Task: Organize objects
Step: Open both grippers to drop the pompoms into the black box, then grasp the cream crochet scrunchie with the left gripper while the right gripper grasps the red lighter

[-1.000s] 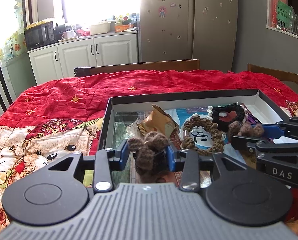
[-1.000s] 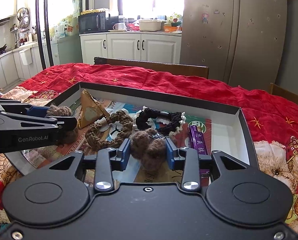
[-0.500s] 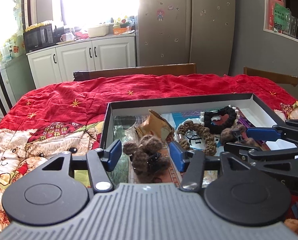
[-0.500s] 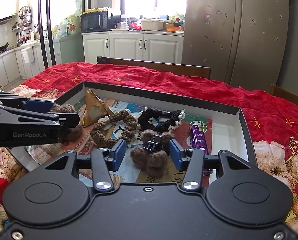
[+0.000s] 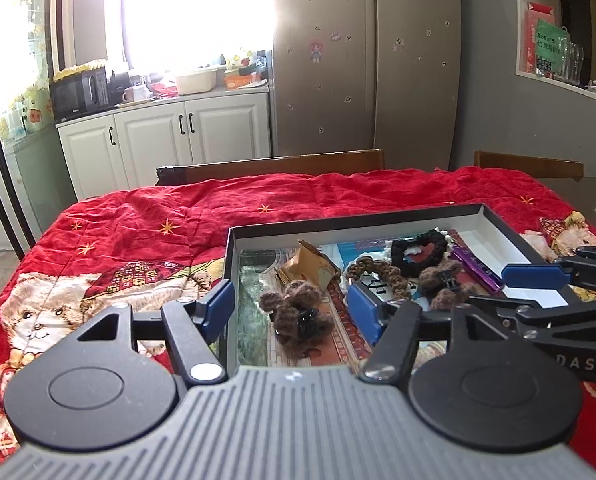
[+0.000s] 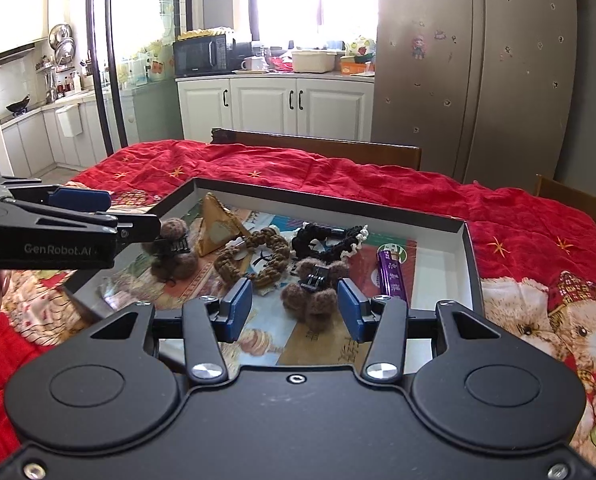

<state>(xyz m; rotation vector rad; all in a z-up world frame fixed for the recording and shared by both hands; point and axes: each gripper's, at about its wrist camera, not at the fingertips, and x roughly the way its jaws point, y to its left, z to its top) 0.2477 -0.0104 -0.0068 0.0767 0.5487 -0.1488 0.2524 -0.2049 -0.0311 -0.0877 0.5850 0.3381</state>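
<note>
Both grippers, left gripper (image 5: 288, 306) and right gripper (image 6: 296, 310), are gaping wide around brown woolly hair clips (image 5: 296, 312) (image 6: 313, 286) lying inside the shallow black-rimmed box (image 6: 325, 204), so retreating comes next.

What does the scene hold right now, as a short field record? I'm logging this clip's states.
container: black box on the red blanket
left gripper: open, astride a brown fuzzy clip
right gripper: open, astride a second brown fuzzy clip
also in box: tan braided bracelet, black scrunchie, purple lighter, paper pyramid
</note>
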